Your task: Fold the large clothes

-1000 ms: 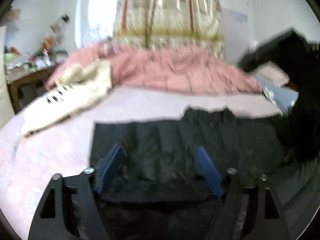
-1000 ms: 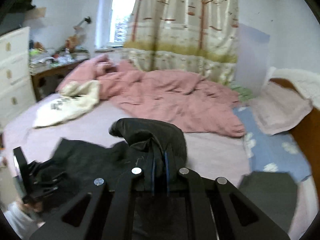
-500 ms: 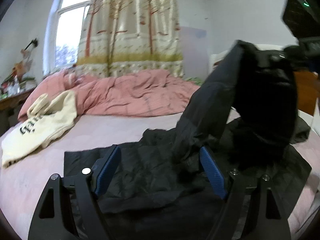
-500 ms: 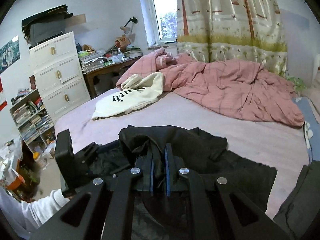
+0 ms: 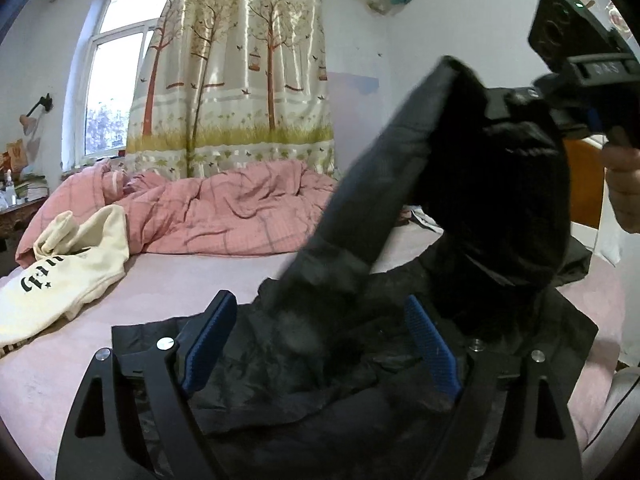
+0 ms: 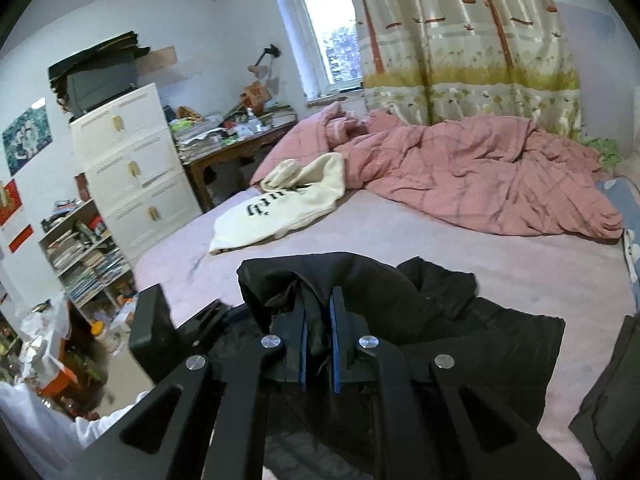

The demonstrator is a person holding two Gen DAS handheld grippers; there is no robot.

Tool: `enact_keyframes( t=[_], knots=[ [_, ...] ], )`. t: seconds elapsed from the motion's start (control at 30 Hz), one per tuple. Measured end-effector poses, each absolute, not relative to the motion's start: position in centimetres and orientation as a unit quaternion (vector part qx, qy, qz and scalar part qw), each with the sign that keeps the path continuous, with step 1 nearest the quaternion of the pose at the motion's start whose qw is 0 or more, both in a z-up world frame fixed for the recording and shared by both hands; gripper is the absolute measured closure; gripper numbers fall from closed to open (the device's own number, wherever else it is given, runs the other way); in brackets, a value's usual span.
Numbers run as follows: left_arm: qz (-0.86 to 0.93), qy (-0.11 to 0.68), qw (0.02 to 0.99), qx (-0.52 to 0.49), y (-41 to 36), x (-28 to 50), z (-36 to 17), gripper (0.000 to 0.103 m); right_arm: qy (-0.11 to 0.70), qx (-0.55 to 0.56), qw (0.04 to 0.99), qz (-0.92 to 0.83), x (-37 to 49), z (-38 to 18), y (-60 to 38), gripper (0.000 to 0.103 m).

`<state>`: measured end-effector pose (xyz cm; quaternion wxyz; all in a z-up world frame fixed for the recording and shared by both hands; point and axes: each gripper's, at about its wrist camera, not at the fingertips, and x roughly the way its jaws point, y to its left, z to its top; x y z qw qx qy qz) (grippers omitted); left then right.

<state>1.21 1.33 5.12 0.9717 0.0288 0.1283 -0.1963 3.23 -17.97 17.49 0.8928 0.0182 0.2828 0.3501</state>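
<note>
A large black garment lies spread on the pink bed sheet. My left gripper is open just above it, blue pads on either side of the cloth, holding nothing. My right gripper is shut on a fold of the black garment and holds it lifted off the bed. In the left wrist view that lifted part hangs from the right gripper at the upper right, draping over the rest of the garment.
A cream hoodie lies on the bed's far left beside a rumpled pink duvet. A white drawer cabinet, cluttered desk and bookshelf stand left of the bed. Dark cloth lies at the right.
My right gripper has carried the held fold up and leftward across the garment. Both wrist views have swung: the left now tilts up, the right faces further left.
</note>
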Motion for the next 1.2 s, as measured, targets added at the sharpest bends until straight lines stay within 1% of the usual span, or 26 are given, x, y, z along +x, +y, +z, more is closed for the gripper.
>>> enact_keyframes(
  t=[0.1, 0.27, 0.3, 0.33, 0.37, 0.4, 0.43, 0.47, 0.5, 0.53, 0.57, 0.6, 0.63, 0.67, 0.73, 0.77, 0.8, 0.87, 0.93, 1.0, 1.07, 1.17, 1.2],
  knots=[
    [-0.191, 0.125, 0.973, 0.030, 1.5, 1.1, 5.2, 0.018, 0.282, 0.005, 0.892, 0.353, 2.4, 17.8, -17.8, 0.094],
    [-0.181, 0.130, 0.974, 0.033, 1.5, 1.5, 4.8, 0.019, 0.294, 0.019, 0.890, 0.348, 2.5, 17.4, -18.6, 0.094],
    [-0.181, 0.125, 0.975, 0.030, 1.6, 1.4, 4.9, 0.029, 0.294, 0.020, 0.889, 0.350, 2.4, 17.4, -18.6, 0.094],
    [-0.180, 0.117, 0.976, 0.028, 1.6, 1.2, 5.0, 0.051, 0.293, 0.016, 0.890, 0.349, 2.3, 17.2, -18.6, 0.094],
    [-0.180, 0.109, 0.977, 0.026, 1.7, 1.0, 5.2, 0.065, 0.290, 0.010, 0.893, 0.344, 2.3, 17.2, -18.5, 0.094],
    [-0.180, 0.100, 0.978, 0.021, 1.9, 0.7, 5.5, 0.090, 0.287, 0.005, 0.897, 0.335, 2.3, 17.1, -18.4, 0.094],
    [-0.181, 0.086, 0.980, 0.009, 2.3, 0.4, 5.9, 0.092, 0.282, -0.001, 0.905, 0.320, 2.3, 16.9, -18.4, 0.094],
    [-0.179, 0.072, 0.981, -0.002, 2.8, 0.0, 6.2, 0.092, 0.278, -0.006, 0.910, 0.306, 2.3, 16.7, -18.3, 0.094],
    [-0.169, 0.057, 0.984, -0.016, 3.4, -0.4, 6.6, 0.093, 0.274, -0.008, 0.918, 0.287, 2.5, 16.5, -18.3, 0.089],
    [-0.158, 0.048, 0.986, -0.030, 4.0, -0.7, 7.1, 0.093, 0.268, -0.013, 0.927, 0.260, 2.6, 16.3, -18.2, 0.076],
    [-0.148, 0.041, 0.987, -0.041, 4.6, -1.0, 7.6, 0.093, 0.262, -0.021, 0.938, 0.227, 2.7, 16.0, -18.2, 0.069],
    [-0.137, 0.033, 0.989, -0.048, 5.2, -1.3, 8.1, 0.094, 0.254, -0.030, 0.947, 0.194, 2.8, 15.6, -18.1, 0.043],
    [-0.124, 0.025, 0.991, -0.053, 5.8, -1.6, 8.7, 0.094, 0.241, -0.032, 0.955, 0.170, 2.7, 15.3, -18.2, 0.024],
    [-0.107, 0.020, 0.992, -0.056, 6.4, -2.0, 9.4, 0.094, 0.228, -0.028, 0.960, 0.159, 2.4, 15.2, -18.4, 0.021],
    [-0.061, 0.034, 0.997, -0.042, 7.2, -1.7, 11.0, 0.093, 0.212, -0.012, 0.966, 0.146, 2.0, 14.8, -19.3, 0.020],
    [-0.028, 0.062, 0.998, -0.018, 7.2, -1.0, 11.6, 0.093, 0.207, -0.005, 0.969, 0.139, 1.9, 14.6, -19.8, 0.020],
    [-0.010, 0.108, 0.994, 0.015, 7.0, 0.3, 11.9, 0.093, 0.199, 0.005, 0.972, 0.124, 1.8, 14.3, -20.5, 0.020],
    [0.041, 0.168, 0.983, 0.057, 7.1, 2.5, 11.0, 0.093, 0.190, 0.014, 0.978, 0.080, 1.9, 13.4, -21.7, 0.018],
    [0.071, 0.210, 0.974, 0.047, 8.1, 4.4, 9.1, 0.093, 0.209, 0.010, 0.977, 0.032, 2.9, 11.9, -22.7, 0.018],
    [0.070, 0.280, 0.957, 0.016, 9.6, 6.9, 6.7, 0.093, 0.233, 0.013, 0.972, 0.009, 3.8, 10.3, -23.6, 0.018],
    [0.056, 0.287, 0.956, -0.009, 10.7, 7.5, 5.6, 0.093, 0.260, 0.026, 0.965, 0.015, 4.7, 8.5, -24.4, 0.018],
    [-0.005, 0.264, 0.962, -0.071, 11.9, 6.5, 6.6, 0.093, 0.331, 0.025, 0.942, 0.052, 6.6, 5.3, -24.6, 0.018],
    [-0.003, 0.255, 0.963, -0.084, 12.3, 6.3, 7.0, 0.088, 0.354, 0.018, 0.934, 0.054, 7.3, 4.2, -24.5, 0.018]
  ],
)
